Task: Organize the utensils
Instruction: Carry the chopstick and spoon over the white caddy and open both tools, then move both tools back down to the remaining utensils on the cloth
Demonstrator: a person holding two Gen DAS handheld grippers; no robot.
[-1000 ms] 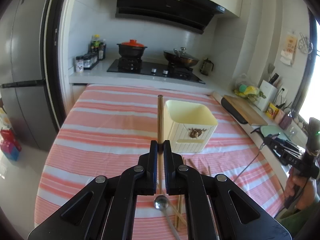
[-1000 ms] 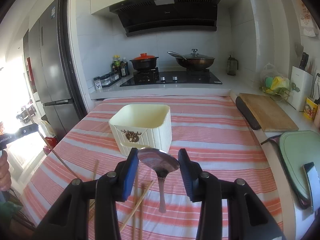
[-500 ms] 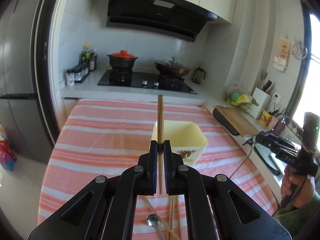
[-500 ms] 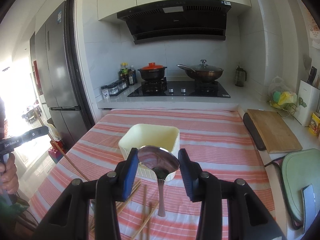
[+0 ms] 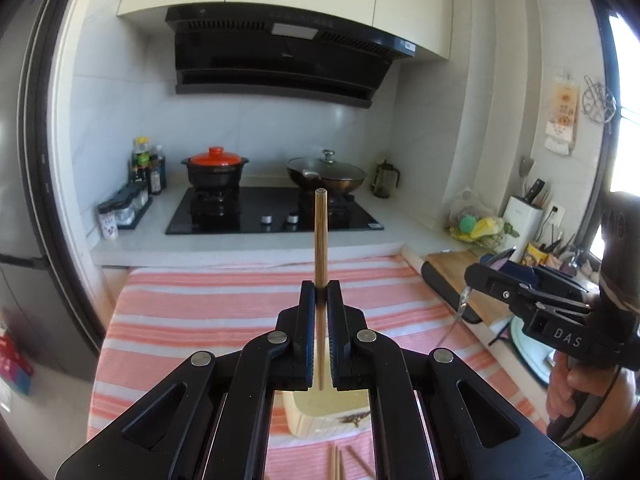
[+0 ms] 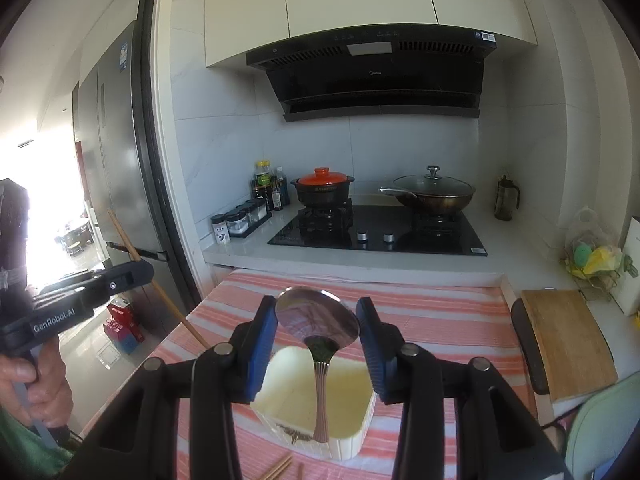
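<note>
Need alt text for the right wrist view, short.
The right gripper holds a metal spoon by its bowl, handle hanging down over an open cream utensil box on a pink striped tablecloth. At left, the left gripper holds a wooden chopstick.

The container [image 6: 316, 404] stands on the worktop [image 6: 440, 320], with loose chopsticks [image 6: 276, 470] lying on the cloth just before it. Behind the worktop is the stove [image 6: 380, 232]; on it, the pot [image 6: 322, 190] sits left of the pan [image 6: 434, 192]. The cutting board [image 6: 564, 340] lies to the right, the fridge [image 6: 120, 152] stands far left.
</note>
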